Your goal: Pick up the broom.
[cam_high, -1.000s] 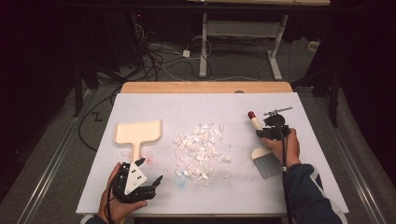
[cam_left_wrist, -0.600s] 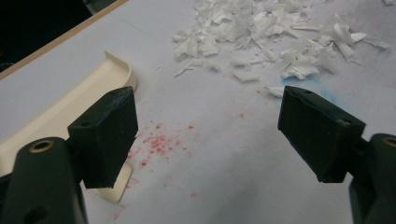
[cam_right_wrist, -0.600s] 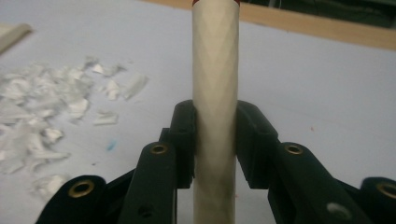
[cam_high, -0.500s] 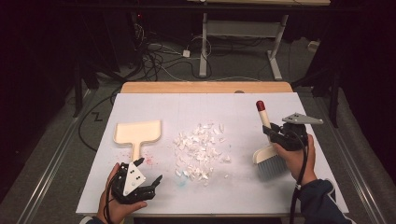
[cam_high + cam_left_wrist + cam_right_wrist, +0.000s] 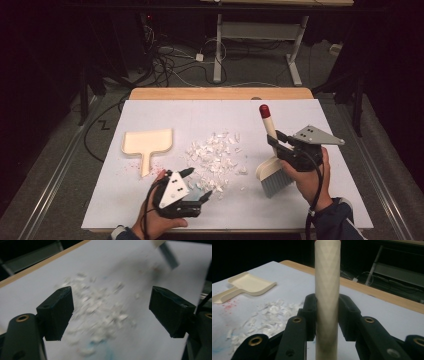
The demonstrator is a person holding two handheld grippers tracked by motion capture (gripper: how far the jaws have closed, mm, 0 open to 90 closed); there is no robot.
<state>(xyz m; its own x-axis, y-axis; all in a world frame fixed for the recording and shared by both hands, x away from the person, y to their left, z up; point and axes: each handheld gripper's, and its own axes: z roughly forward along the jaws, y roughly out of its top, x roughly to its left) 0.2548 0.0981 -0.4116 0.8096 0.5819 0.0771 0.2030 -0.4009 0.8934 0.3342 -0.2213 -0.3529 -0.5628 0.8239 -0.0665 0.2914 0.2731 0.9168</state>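
Note:
A hand brush with a cream handle (image 5: pixel 270 131), a red cap and grey bristles (image 5: pixel 275 182) stands tilted at the right of the white sheet. My right gripper (image 5: pixel 276 143) is shut on the handle (image 5: pixel 327 290), one jaw on each side of it (image 5: pixel 327 317). A pile of white paper scraps (image 5: pixel 216 156) lies mid-sheet, blurred in the left gripper view (image 5: pixel 100 307). My left gripper (image 5: pixel 199 184) is open at the pile's near left edge, nothing between its jaws (image 5: pixel 112 312). A cream dustpan (image 5: pixel 147 142) lies flat at the left, also seen in the right gripper view (image 5: pixel 249 285).
The white sheet (image 5: pixel 200 115) covers a wooden table whose bare strip (image 5: pixel 220 93) shows at the back. Red specks (image 5: pixel 131 167) lie beside the dustpan's handle. Beyond the table are floor cables (image 5: pixel 175 55) and a desk frame (image 5: pixel 260 35).
My left gripper has moved right, up to the near edge of the scrap pile. My right hand has raised the brush, whose handle now stands steeper.

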